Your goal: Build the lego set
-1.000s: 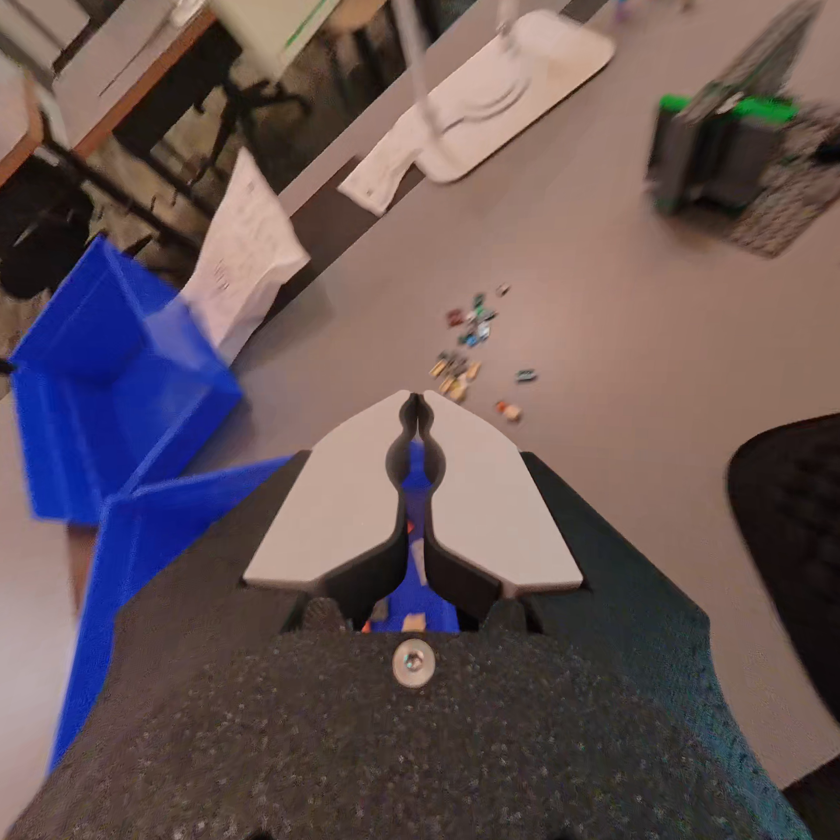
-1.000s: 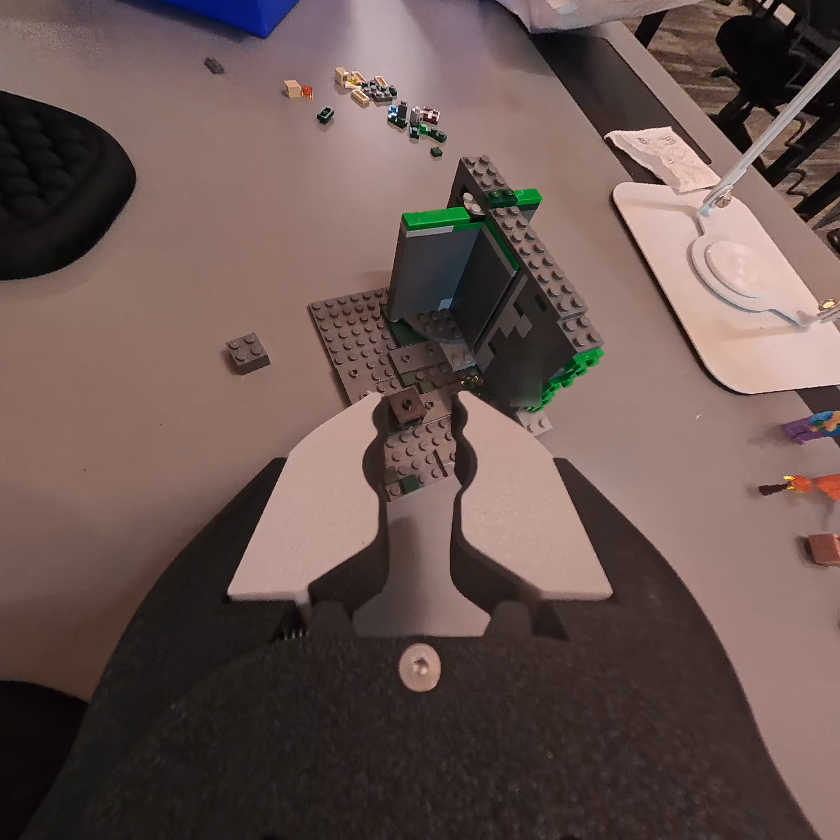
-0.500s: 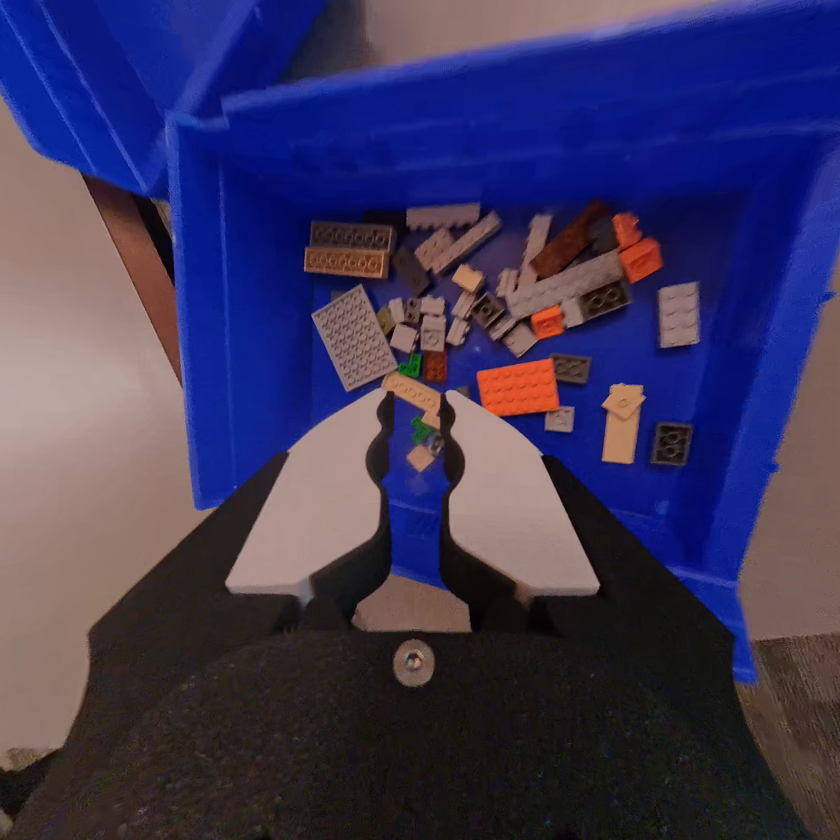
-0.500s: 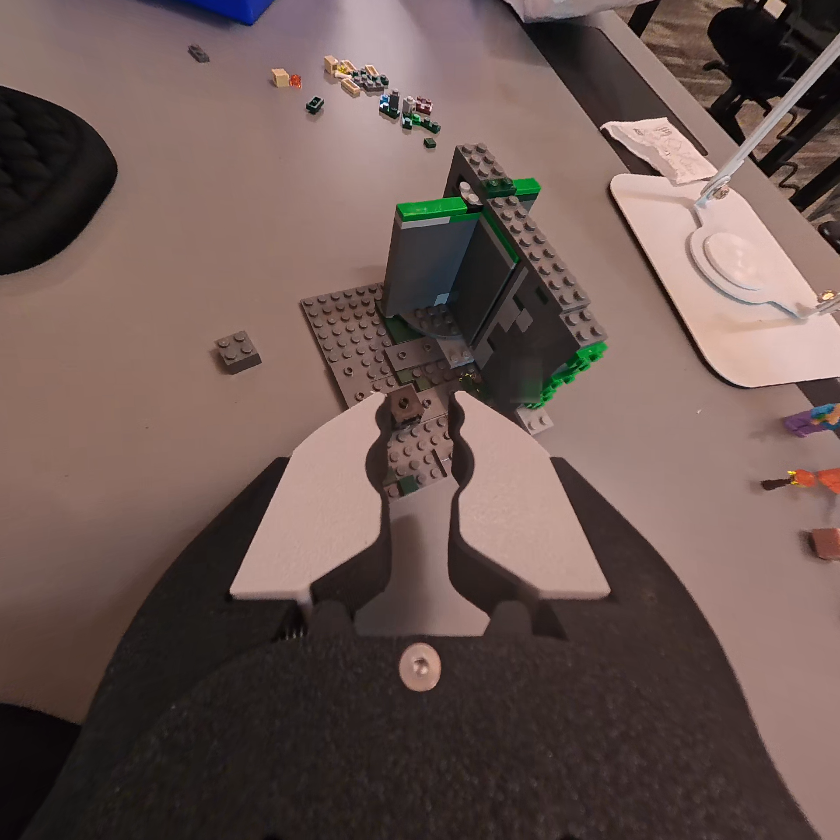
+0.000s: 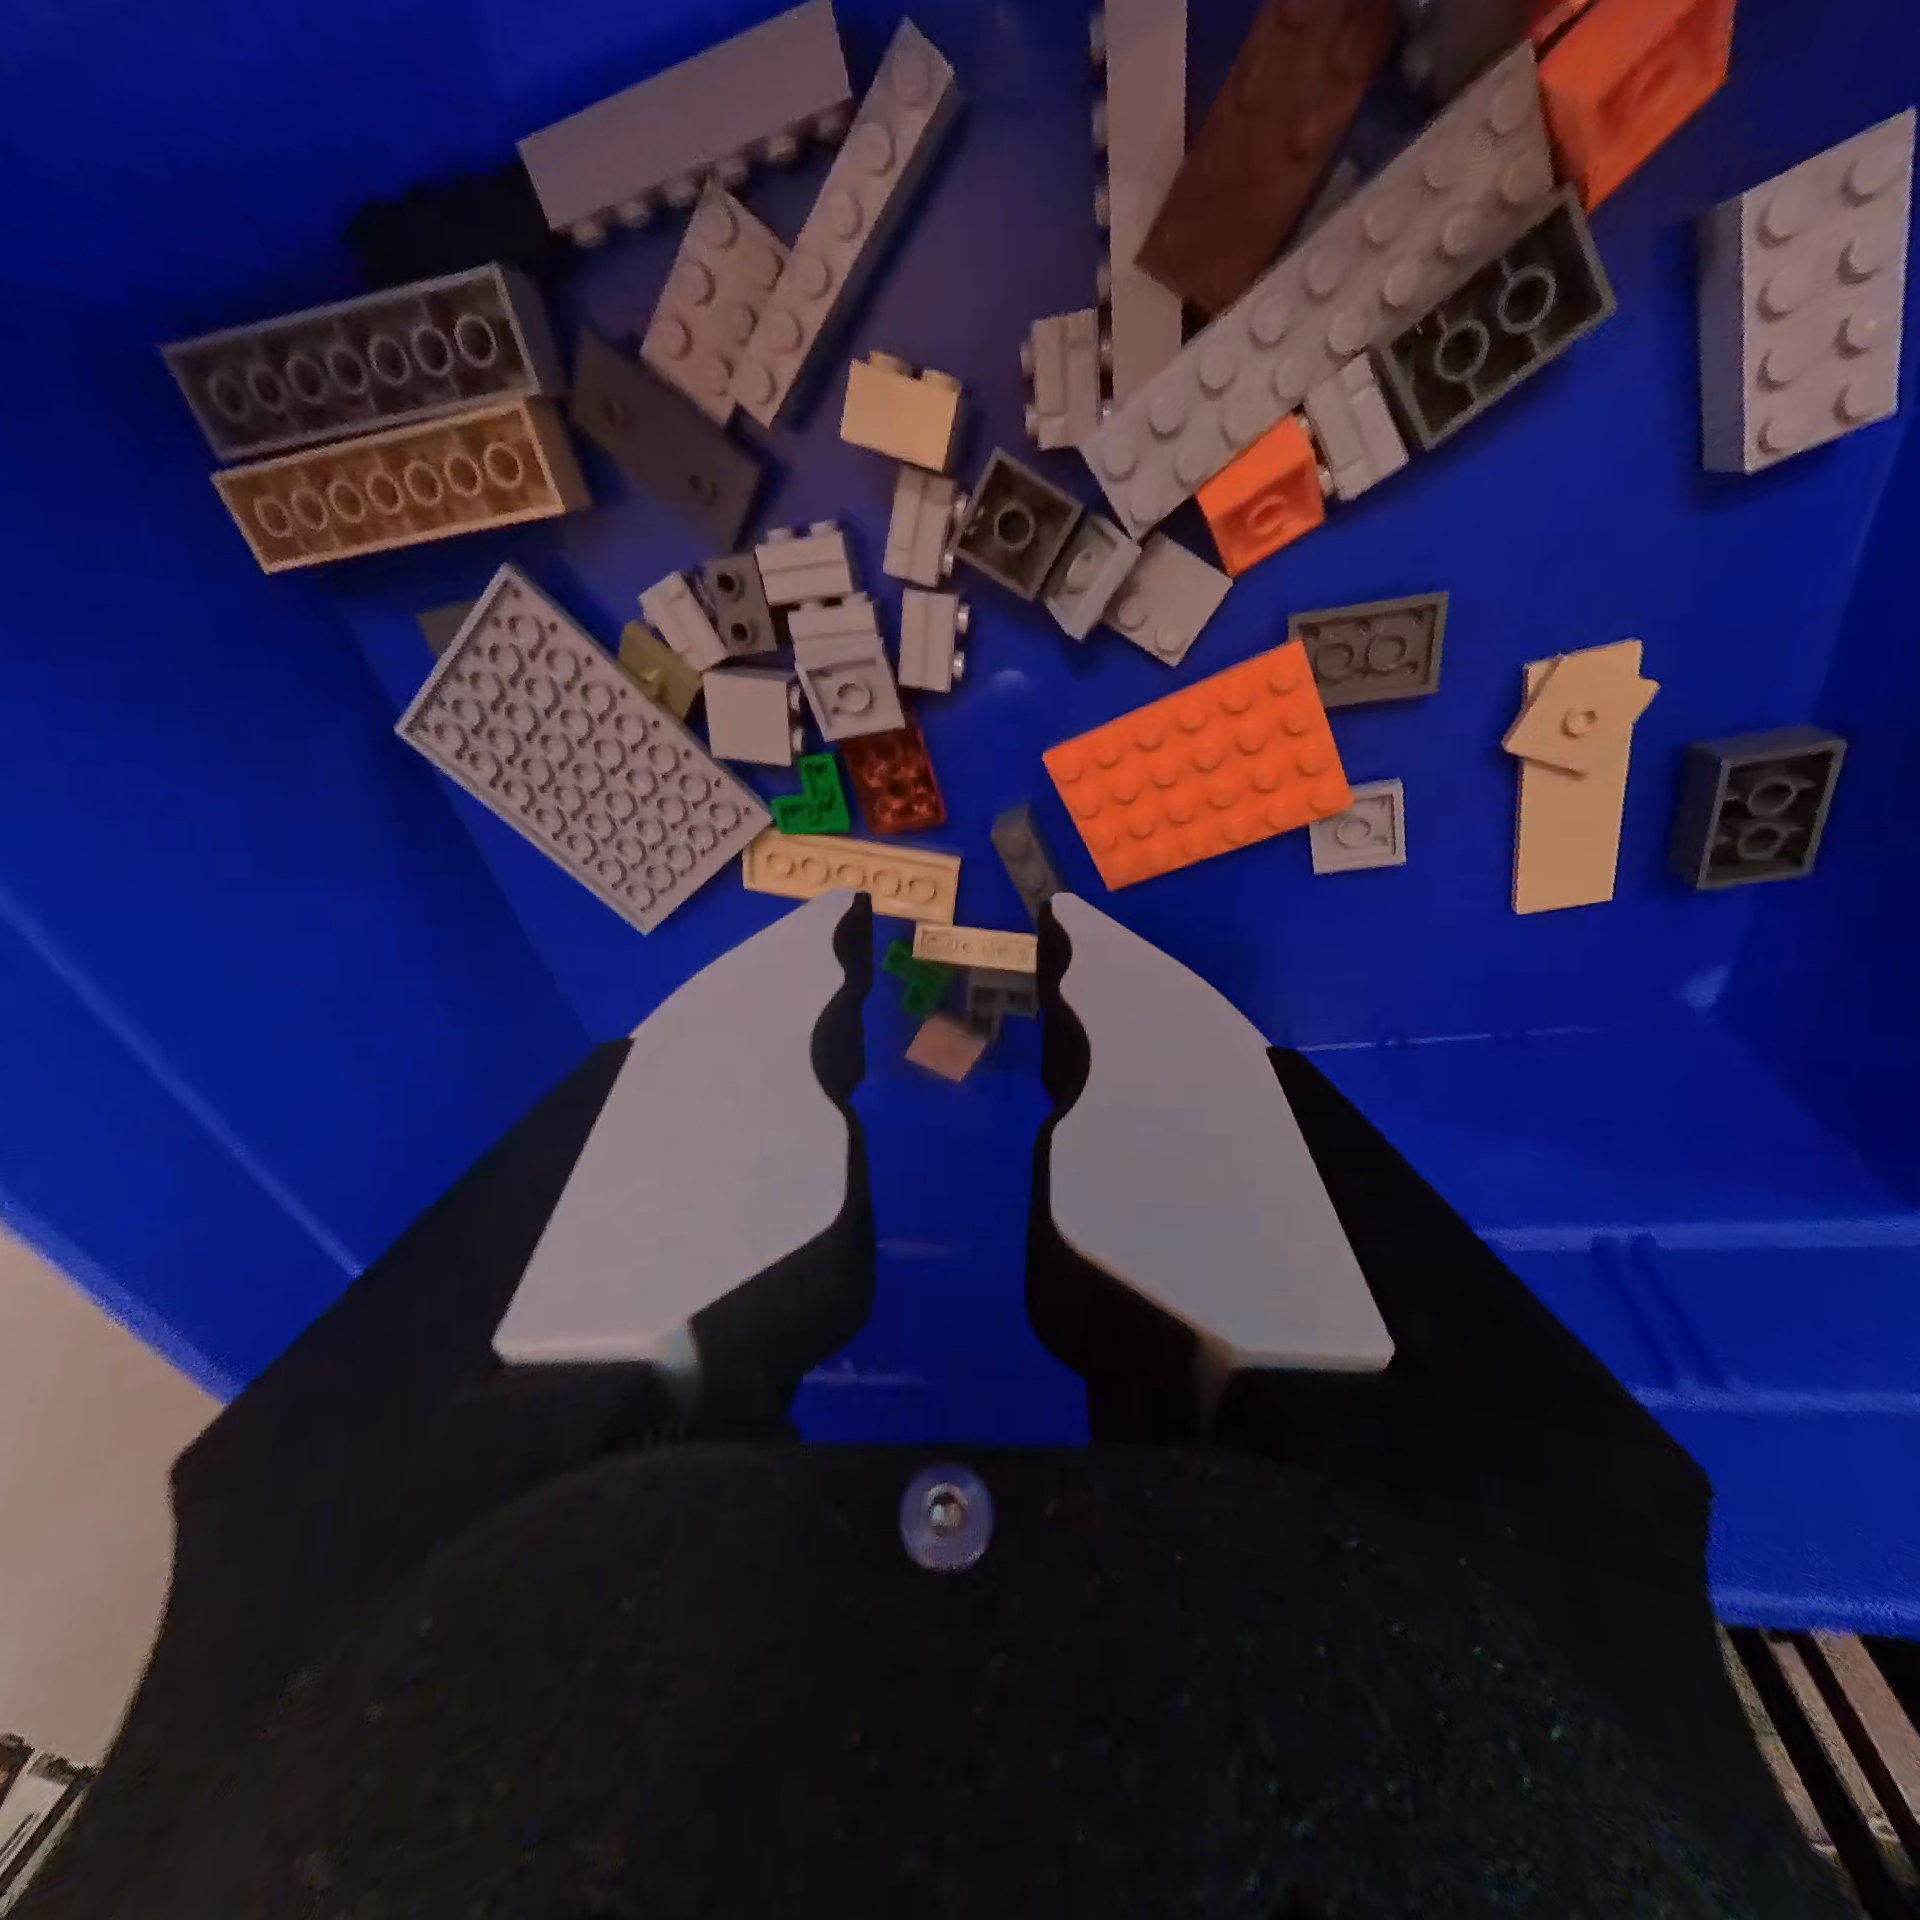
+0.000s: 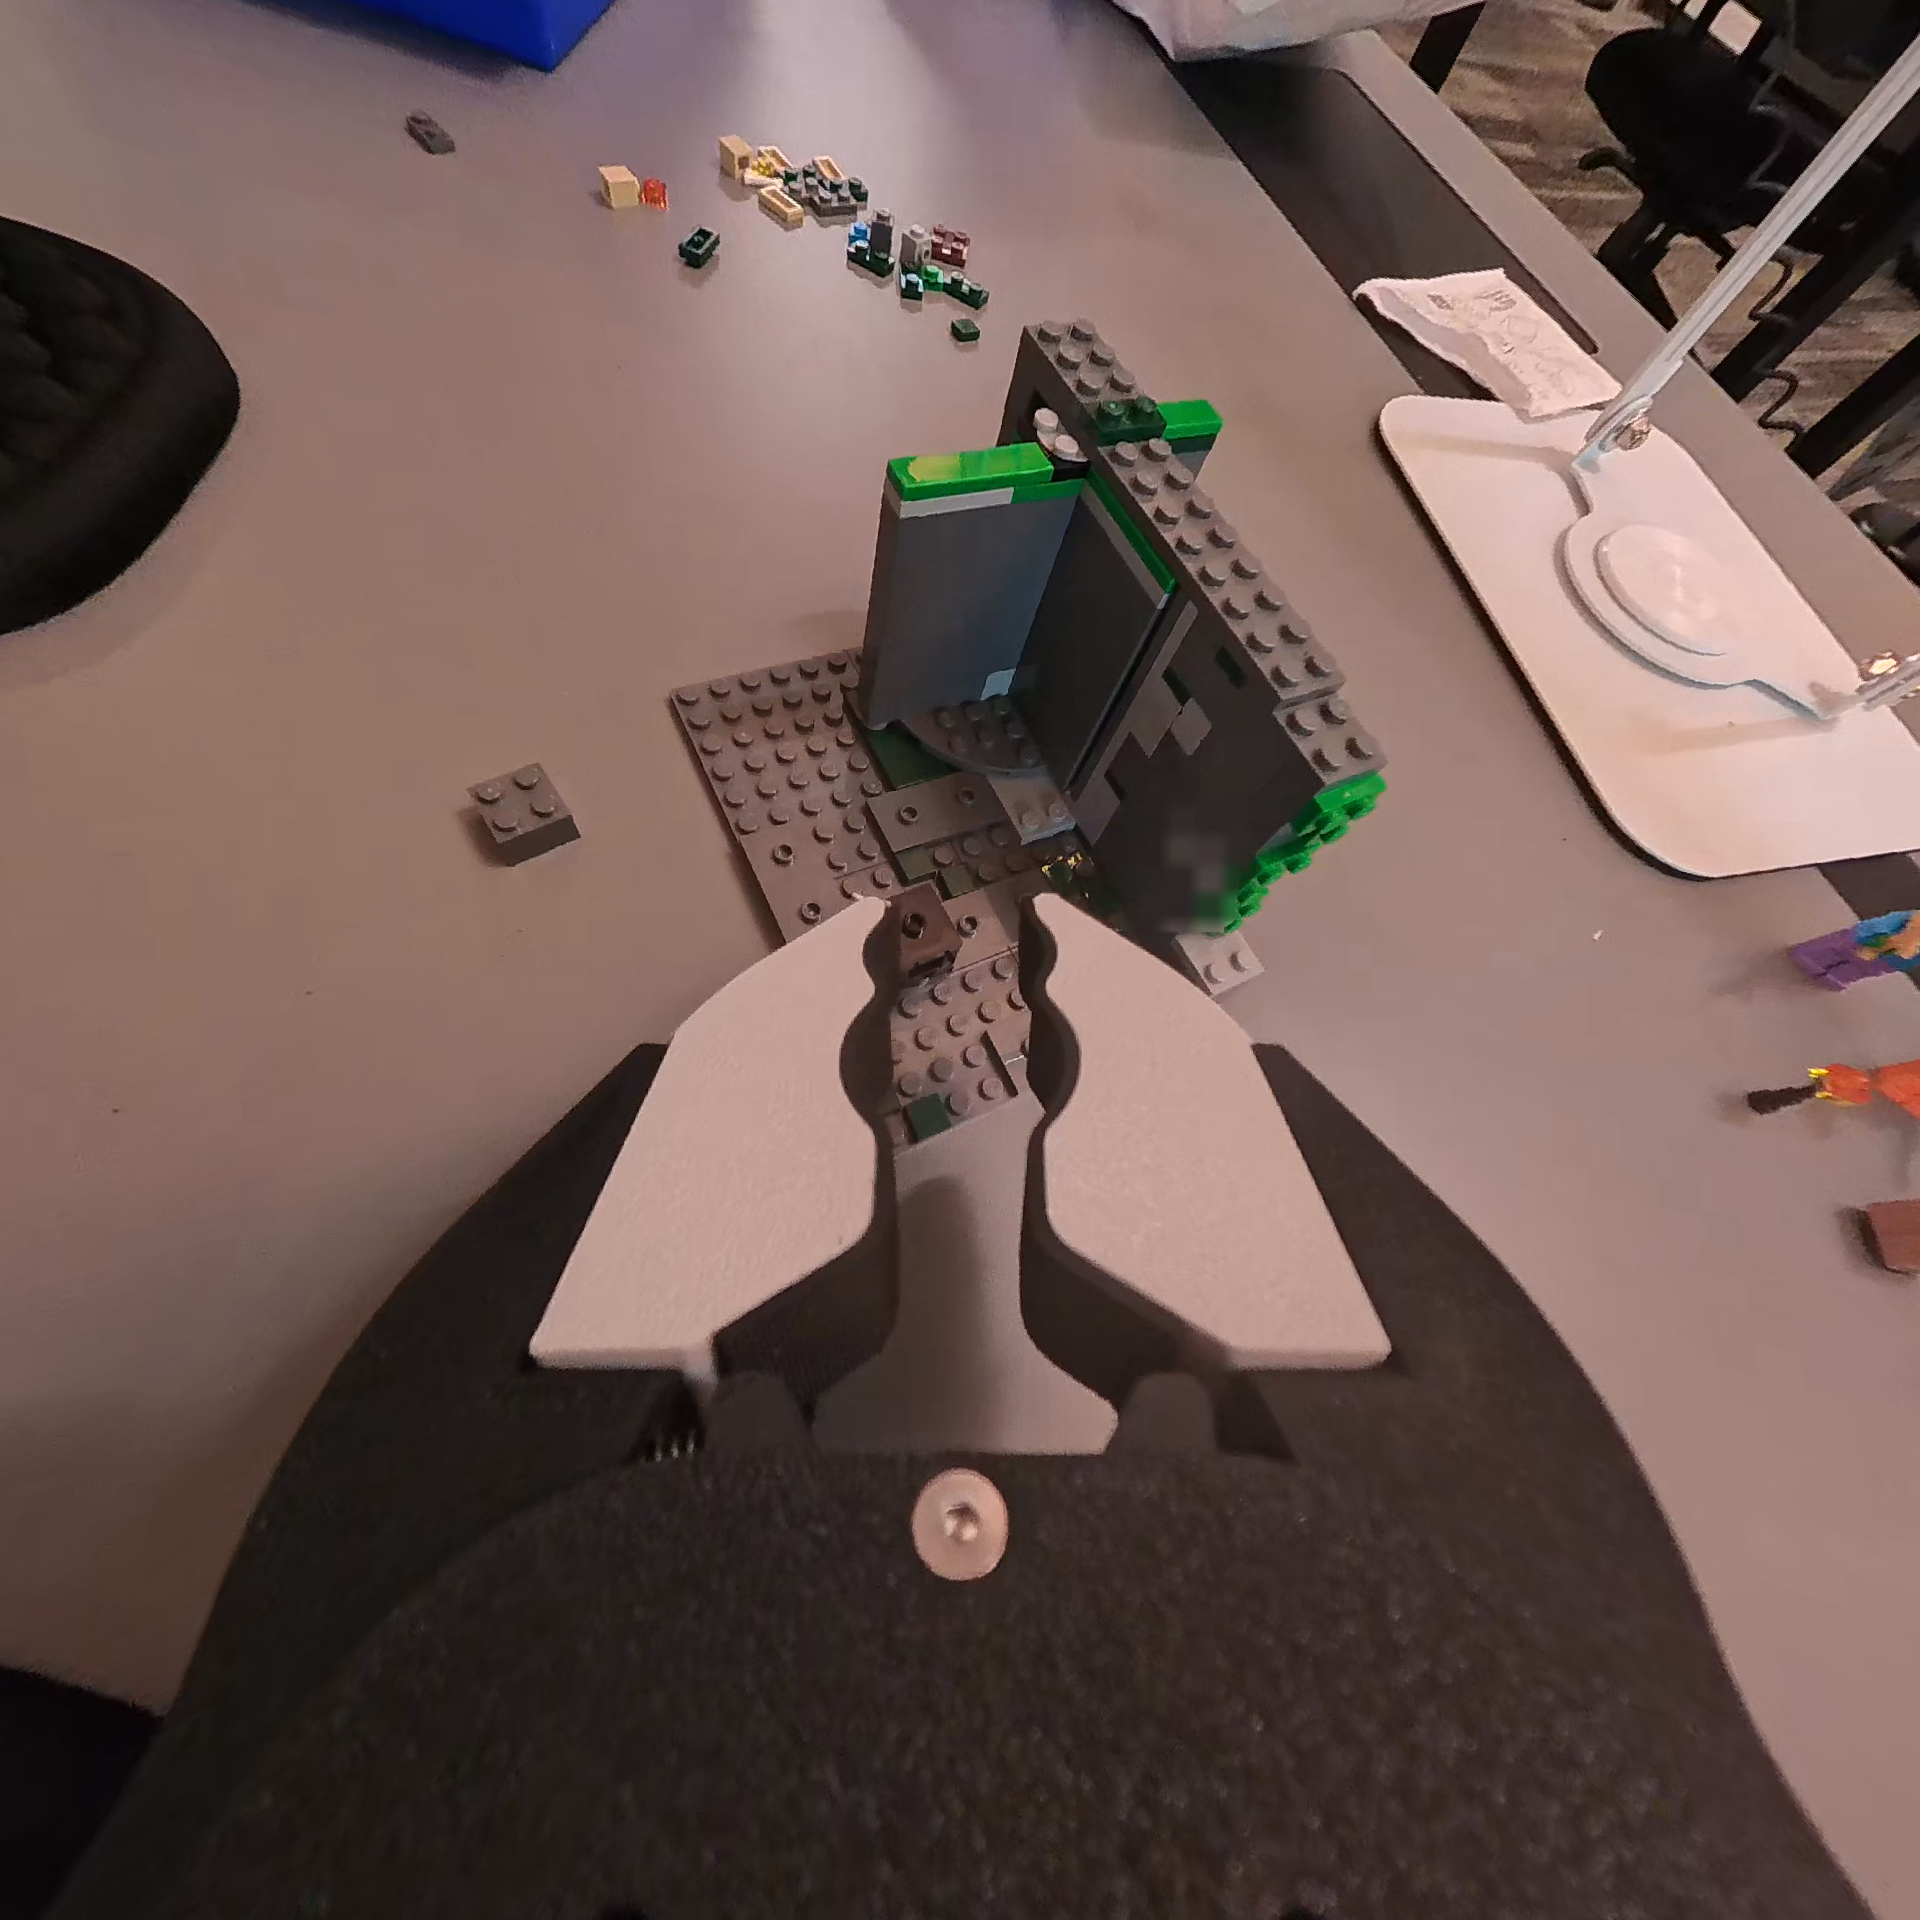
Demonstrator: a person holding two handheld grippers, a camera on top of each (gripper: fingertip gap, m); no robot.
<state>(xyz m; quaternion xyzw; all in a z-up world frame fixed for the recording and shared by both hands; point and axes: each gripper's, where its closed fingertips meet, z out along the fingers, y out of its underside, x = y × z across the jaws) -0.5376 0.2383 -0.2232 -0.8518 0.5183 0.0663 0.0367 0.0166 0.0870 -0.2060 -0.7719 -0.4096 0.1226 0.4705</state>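
In the left wrist view my left gripper [image 5: 945,914] is open and empty, low inside a blue bin [image 5: 260,935] of loose bricks. Between its fingertips lie a small tan plate [image 5: 977,948], a green piece [image 5: 914,977] and a small brown tile [image 5: 943,1051]. An orange plate [image 5: 1195,764] and a light grey plate [image 5: 582,743] lie just beyond. In the right wrist view my right gripper [image 6: 956,914] is open over the front of the grey baseplate [image 6: 769,748] of the grey-and-green build [image 6: 1143,644]. A small dark brick [image 6: 916,940] sits by its left fingertip, not clamped.
A loose dark grey 2x2 brick [image 6: 523,810] lies left of the baseplate. Several small pieces [image 6: 831,208] are scattered farther back. A white lamp base [image 6: 1662,644] stands at the right, minifigure parts [image 6: 1849,1091] near the right edge, and a black pad [image 6: 94,436] at the left. The gap from one gripper's tips to the other's is roughly 60 centimeters.
My left gripper swung from above the table down into the blue bin and opened. My right gripper stayed nearly still over the baseplate.
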